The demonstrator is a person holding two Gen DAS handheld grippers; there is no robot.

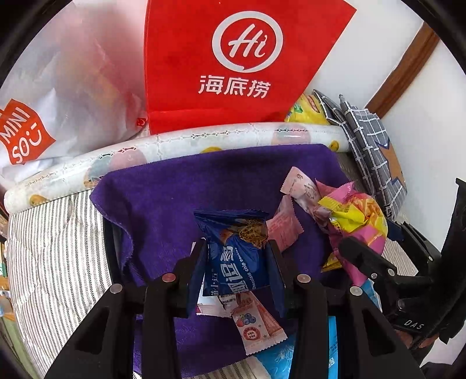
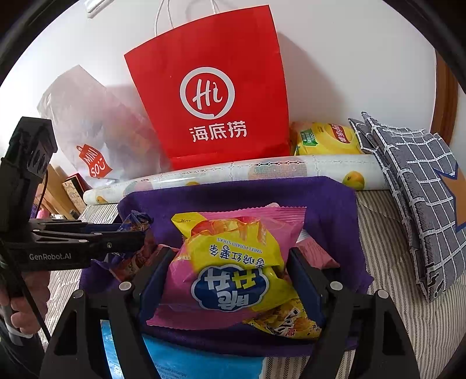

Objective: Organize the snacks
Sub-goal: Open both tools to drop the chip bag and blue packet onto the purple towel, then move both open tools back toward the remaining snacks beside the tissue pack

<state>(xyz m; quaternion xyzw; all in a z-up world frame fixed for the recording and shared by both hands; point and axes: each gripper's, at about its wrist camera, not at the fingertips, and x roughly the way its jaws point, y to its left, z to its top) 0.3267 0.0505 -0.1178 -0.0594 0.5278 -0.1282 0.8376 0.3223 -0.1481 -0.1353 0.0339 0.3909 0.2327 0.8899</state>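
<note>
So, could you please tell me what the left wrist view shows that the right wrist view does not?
Only the left wrist view shows the left tool shut on the blue cookie packet, with a small berry-print packet lying below it.

Only the right wrist view shows the right tool shut on the pink sweet potato stick bag, plus the red bag's handles.

Both show the red paper bag, the purple cloth, the yellow chip bag and the patterned roll.

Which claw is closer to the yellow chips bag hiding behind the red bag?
Probably right. The yellow chips bag sits far back on the right; the right claw faces nearer it than the left claw.
</note>
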